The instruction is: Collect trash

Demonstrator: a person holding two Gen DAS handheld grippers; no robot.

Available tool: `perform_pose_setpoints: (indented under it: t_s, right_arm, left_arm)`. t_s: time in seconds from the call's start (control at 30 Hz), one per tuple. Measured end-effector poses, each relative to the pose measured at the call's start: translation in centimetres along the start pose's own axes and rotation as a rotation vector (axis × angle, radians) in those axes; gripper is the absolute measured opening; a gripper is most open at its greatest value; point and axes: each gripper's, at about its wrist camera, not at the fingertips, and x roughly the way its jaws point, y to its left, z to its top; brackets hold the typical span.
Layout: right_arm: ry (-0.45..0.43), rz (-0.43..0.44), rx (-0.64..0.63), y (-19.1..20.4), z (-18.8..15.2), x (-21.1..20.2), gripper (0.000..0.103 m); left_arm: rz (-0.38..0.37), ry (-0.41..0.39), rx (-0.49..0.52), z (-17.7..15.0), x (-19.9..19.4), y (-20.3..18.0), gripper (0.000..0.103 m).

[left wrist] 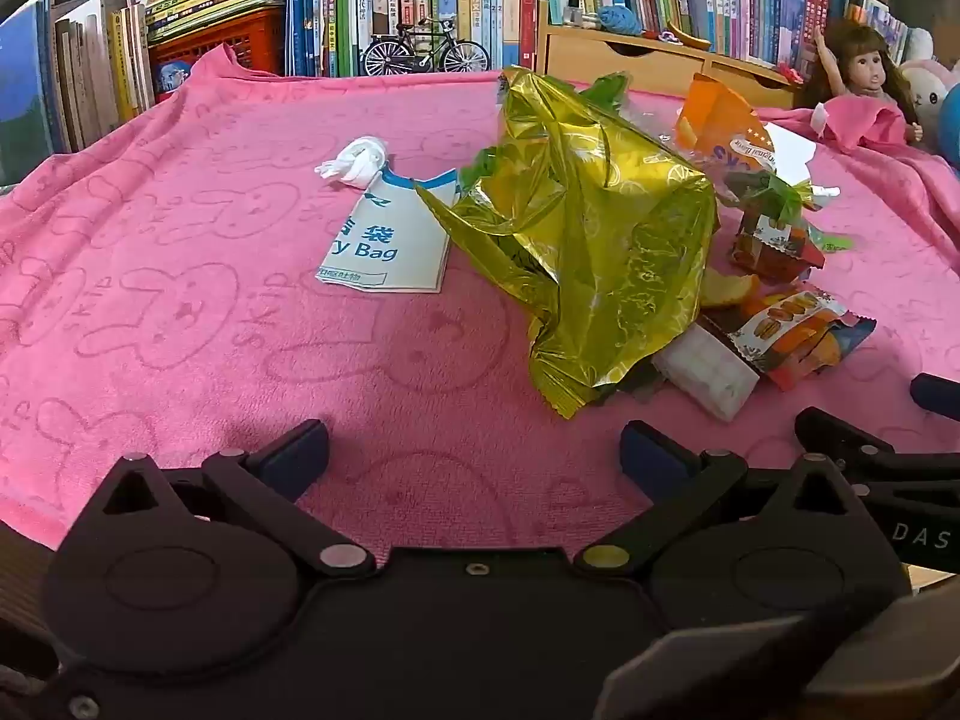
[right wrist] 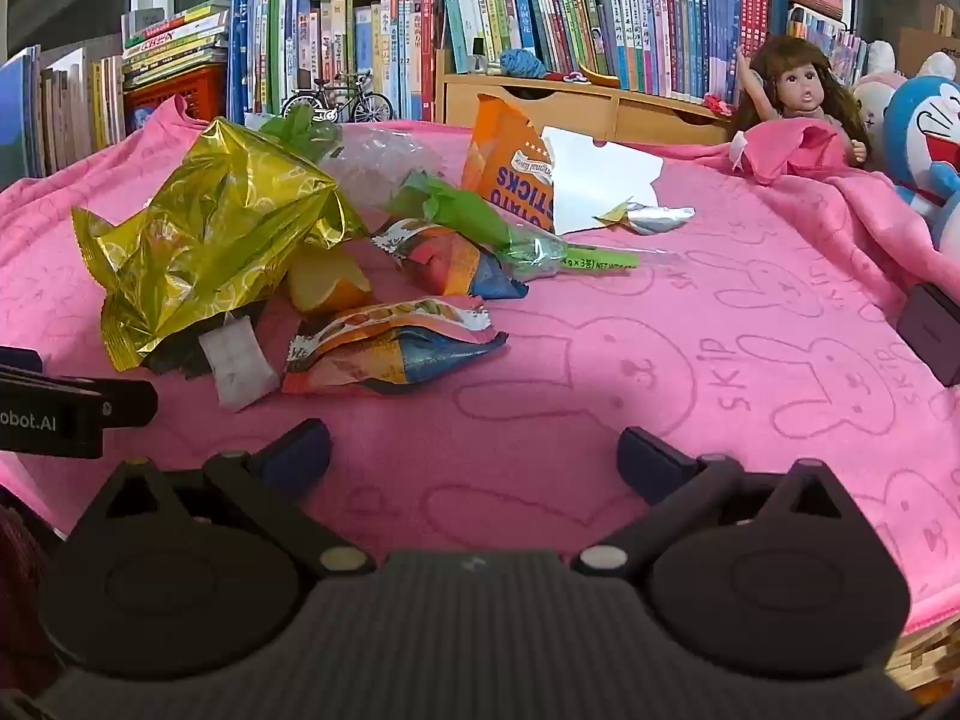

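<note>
Both hand-held grippers, left (left wrist: 474, 450) and right (right wrist: 474, 450), gape empty near one yellow foil wrapper (left wrist: 588, 240).

Left gripper (left wrist: 474, 450): matte black housing, two round discs at 7 and 5 o'clock, angled black link arms, silver pivot pins, one yellowish pin at right, central screw, dark blue fingertips (left wrist: 297, 456).
Right gripper (right wrist: 474, 450): same black linkage, ribbed grey centre panel, silver pins, dark blue fingertips (right wrist: 651, 456); white lettering on the neighbouring unit at 9 o'clock.
</note>
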Motion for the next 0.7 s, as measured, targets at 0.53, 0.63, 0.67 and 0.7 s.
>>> perform_pose_setpoints:
  t_s: [0.53,0.63,0.67,0.7]
  right_arm:
    - [0.003,-0.001,-0.002,-0.04,0.02,0.05,0.103]
    - [0.003,-0.001,-0.002,-0.04,0.03,0.06,0.103]
    - [0.003,-0.001,-0.002,-0.04,0.04,0.06,0.103]
    - [0.003,-0.001,-0.002,-0.04,0.04,0.07,0.103]
  left_arm:
    - [-0.003,0.007,-0.004,0.02,0.02,0.02,0.103]
    - [-0.003,0.008,-0.004,0.03,0.02,0.01,0.103]
    - [-0.003,0.008,-0.004,0.02,0.02,0.02,0.103]
    - [-0.003,0.008,-0.004,0.03,0.02,0.01,0.103]
